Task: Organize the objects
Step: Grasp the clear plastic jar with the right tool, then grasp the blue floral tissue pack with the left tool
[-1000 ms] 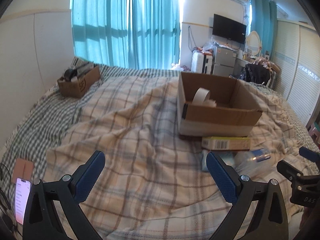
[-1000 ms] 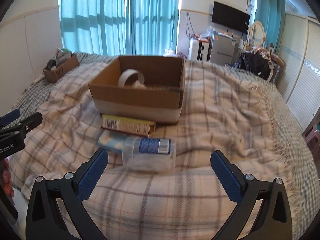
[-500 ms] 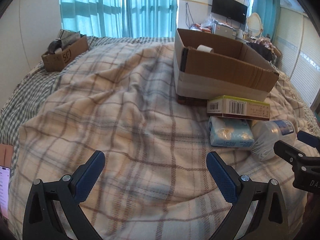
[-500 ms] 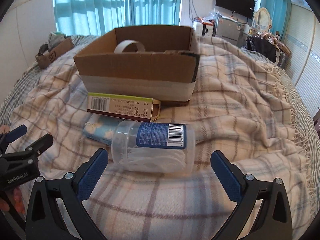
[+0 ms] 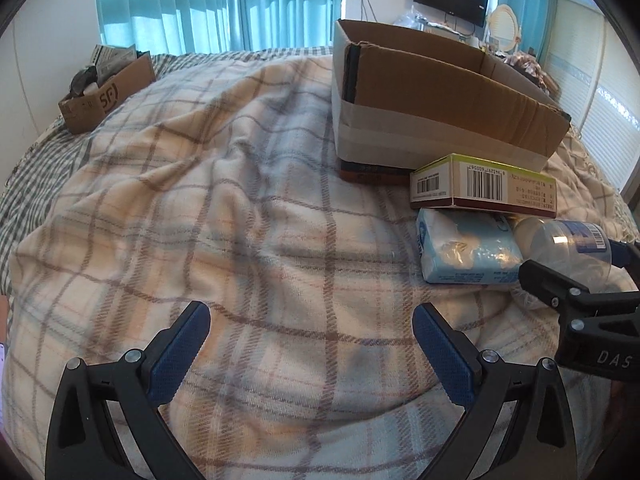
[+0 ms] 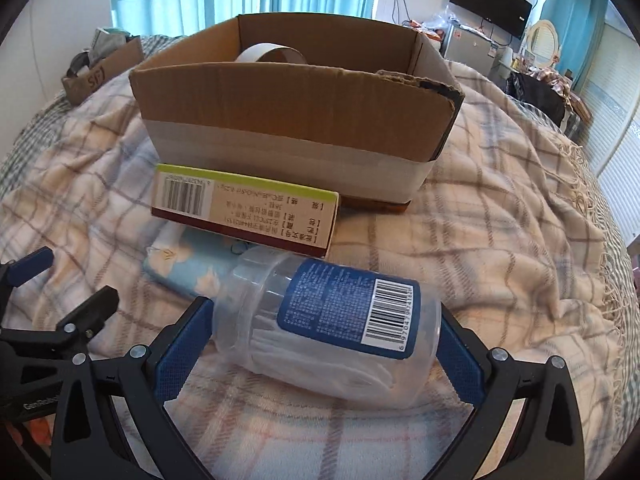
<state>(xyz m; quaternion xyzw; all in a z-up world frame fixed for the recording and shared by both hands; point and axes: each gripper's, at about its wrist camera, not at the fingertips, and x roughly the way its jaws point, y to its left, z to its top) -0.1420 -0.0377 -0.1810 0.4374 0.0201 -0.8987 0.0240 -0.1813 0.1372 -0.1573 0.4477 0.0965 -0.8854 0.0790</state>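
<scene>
A clear plastic jar with a blue label (image 6: pixel 332 328) lies on its side on the plaid blanket, between the open fingers of my right gripper (image 6: pixel 320 344); the pads are at its two ends. Behind it lie a light blue tissue pack (image 6: pixel 188 268) and a green-edged carton (image 6: pixel 244 208), in front of an open cardboard box (image 6: pixel 296 112) holding a tape roll (image 6: pixel 268 53). My left gripper (image 5: pixel 308 352) is open and empty over bare blanket, left of the tissue pack (image 5: pixel 464 248), carton (image 5: pixel 484 184), jar (image 5: pixel 568 244) and box (image 5: pixel 432 100).
A small cardboard box of clutter (image 5: pixel 104 88) sits at the bed's far left. The plaid blanket (image 5: pixel 240 200) covers the bed. The right gripper's finger (image 5: pixel 560 284) shows at the right edge of the left wrist view. Curtains and furniture stand beyond the bed.
Both grippers moved forward and down toward the items. The right gripper's open fingers now straddle the jar, which was farther ahead before.
</scene>
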